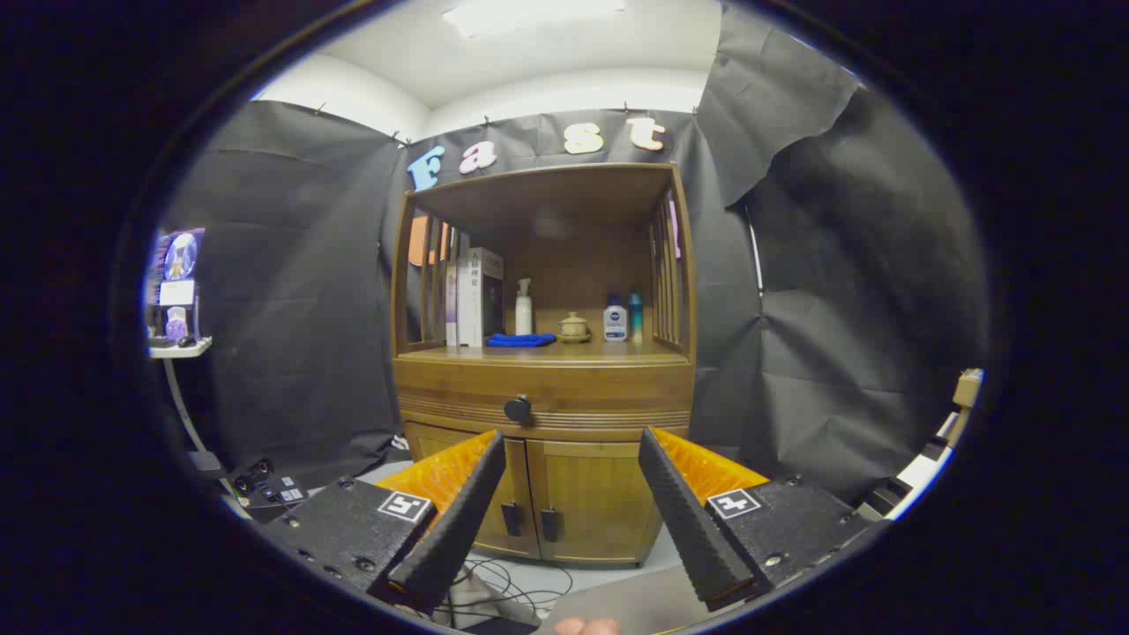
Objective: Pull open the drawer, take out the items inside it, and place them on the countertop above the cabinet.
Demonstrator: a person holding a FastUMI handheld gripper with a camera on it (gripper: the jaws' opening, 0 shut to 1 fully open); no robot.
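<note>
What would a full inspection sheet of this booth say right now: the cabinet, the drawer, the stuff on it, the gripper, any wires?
Surface: wooden countertop of the cabinet, under an open shelf frame.
Job's things: drawer is shut; its round dark knob is untouched; the contents are hidden.
Clutter: on the countertop stand books, a blue cloth, a pump bottle, a small lidded pot and two small bottles.
Gripper: gripper is open, fingers spread before the lower doors, holding nothing, well short of the knob.
Cables: loose wires lie on the floor in front of the cabinet.
Surroundings: black cloth walls; a side stand with small items beyond the left finger.
</note>
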